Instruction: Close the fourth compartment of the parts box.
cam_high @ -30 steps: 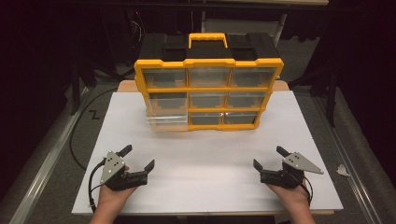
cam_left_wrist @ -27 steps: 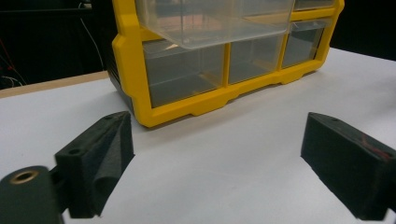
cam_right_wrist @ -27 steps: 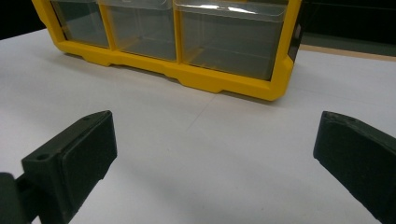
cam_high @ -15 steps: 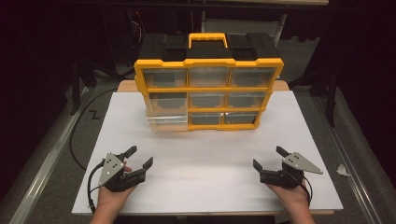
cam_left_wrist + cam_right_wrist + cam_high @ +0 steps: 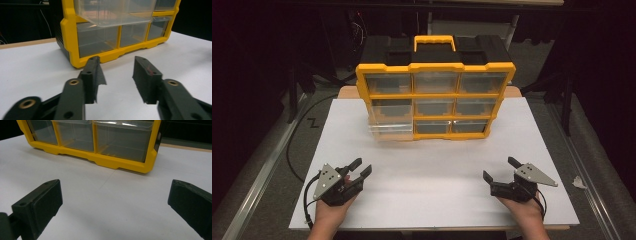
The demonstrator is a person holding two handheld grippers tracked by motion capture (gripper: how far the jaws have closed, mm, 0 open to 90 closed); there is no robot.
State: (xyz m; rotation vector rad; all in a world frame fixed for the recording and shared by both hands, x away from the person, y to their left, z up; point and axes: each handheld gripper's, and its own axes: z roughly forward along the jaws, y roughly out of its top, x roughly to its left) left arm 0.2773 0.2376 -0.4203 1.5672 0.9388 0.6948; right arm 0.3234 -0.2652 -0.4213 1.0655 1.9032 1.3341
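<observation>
High view has your hands low on the table (image 5: 432,195), left gripper (image 5: 360,168) and right gripper (image 5: 500,169) both spread, grasping nothing, aimed at the organizer (image 5: 435,92).

Open tabletop (image 5: 432,185) before yellow organizer (image 5: 435,87)

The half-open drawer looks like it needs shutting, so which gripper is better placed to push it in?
Probably the left. The drawer sticks out at the organizer's lower left, on the left gripper's side. The right gripper would have to cross the table.
</observation>
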